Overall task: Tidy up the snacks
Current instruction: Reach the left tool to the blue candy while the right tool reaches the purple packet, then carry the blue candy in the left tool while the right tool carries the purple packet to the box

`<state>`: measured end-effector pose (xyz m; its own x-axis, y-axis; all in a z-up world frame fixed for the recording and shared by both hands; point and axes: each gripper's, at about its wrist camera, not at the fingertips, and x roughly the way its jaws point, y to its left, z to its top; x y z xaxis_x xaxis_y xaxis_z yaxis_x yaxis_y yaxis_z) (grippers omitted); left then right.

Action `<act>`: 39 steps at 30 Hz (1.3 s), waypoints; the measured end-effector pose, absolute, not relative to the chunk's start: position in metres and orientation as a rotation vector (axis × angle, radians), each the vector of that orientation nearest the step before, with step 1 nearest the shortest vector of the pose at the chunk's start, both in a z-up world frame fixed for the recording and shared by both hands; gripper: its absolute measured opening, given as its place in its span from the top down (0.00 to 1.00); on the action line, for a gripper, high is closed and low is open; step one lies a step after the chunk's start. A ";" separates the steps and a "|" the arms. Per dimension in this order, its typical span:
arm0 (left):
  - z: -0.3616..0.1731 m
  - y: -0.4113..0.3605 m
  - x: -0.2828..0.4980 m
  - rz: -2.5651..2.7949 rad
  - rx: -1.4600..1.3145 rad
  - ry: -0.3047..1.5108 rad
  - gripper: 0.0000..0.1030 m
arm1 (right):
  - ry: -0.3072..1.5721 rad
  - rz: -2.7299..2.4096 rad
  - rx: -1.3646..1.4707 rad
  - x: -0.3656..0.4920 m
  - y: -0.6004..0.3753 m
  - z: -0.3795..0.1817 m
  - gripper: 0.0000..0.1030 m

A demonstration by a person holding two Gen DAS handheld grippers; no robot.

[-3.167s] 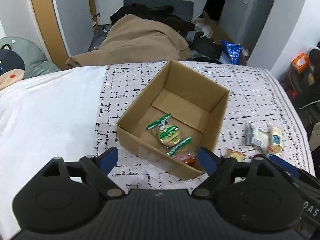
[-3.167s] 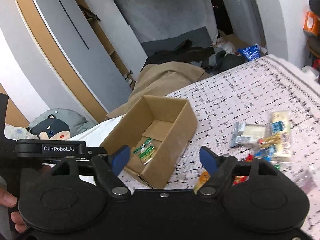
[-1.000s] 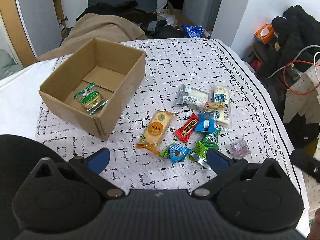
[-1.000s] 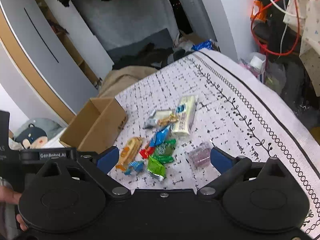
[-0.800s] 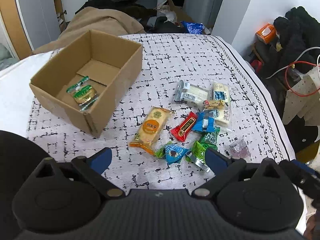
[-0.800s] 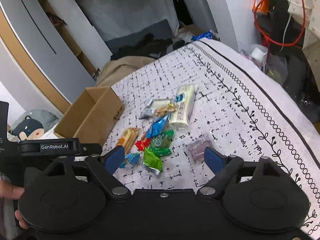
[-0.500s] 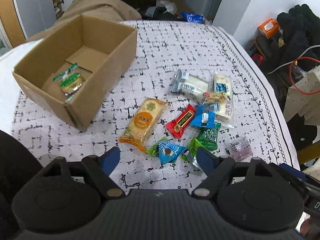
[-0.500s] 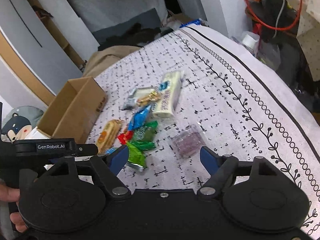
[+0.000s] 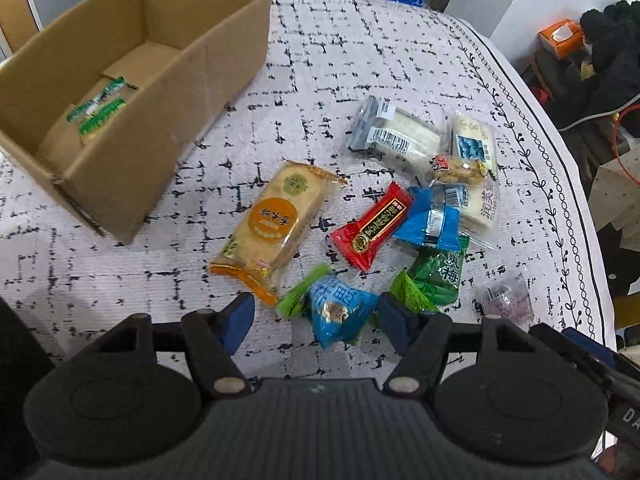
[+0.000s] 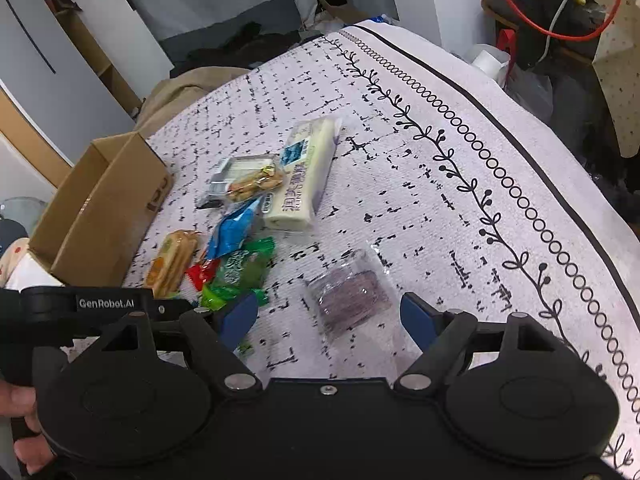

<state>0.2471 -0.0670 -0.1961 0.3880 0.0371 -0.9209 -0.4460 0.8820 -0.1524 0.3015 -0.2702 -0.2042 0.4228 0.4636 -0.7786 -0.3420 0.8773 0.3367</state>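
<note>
Ten loose snack packets (image 9: 272, 222), one box (image 9: 120, 176); left gripper (image 9: 316, 322) fingers closing, right gripper (image 10: 328, 318) fingers spread, both empty.

Cool, even room light; fisheye lenses are bending the edges; wrappers (image 9: 368, 226) are glinting; shadows are lying soft.

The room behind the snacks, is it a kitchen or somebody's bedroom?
Probably a lived-in bedroom, not a kitchen. The snacks lie on a white black-patterned bedspread, a crumpled tan blanket sits past it, and dark clothes are heaped beside it.
</note>
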 end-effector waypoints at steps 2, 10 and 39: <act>-0.202 -0.068 0.251 0.323 -0.408 1.153 0.35 | 1.016 0.510 0.124 0.306 -0.267 -0.208 0.25; -0.218 -0.066 0.261 0.346 -0.427 1.206 0.56 | 1.028 0.519 0.054 0.317 -0.247 -0.221 0.24; -0.140 -0.053 0.228 0.362 -0.356 1.020 0.65 | 0.866 0.613 0.101 0.293 -0.240 -0.158 0.66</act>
<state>0.2279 -0.0533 -0.1395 0.4753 0.1259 -0.8708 -0.4516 0.8843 -0.1187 0.2928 -0.2405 -0.1579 0.4890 0.5427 -0.6829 -0.4635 0.8249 0.3236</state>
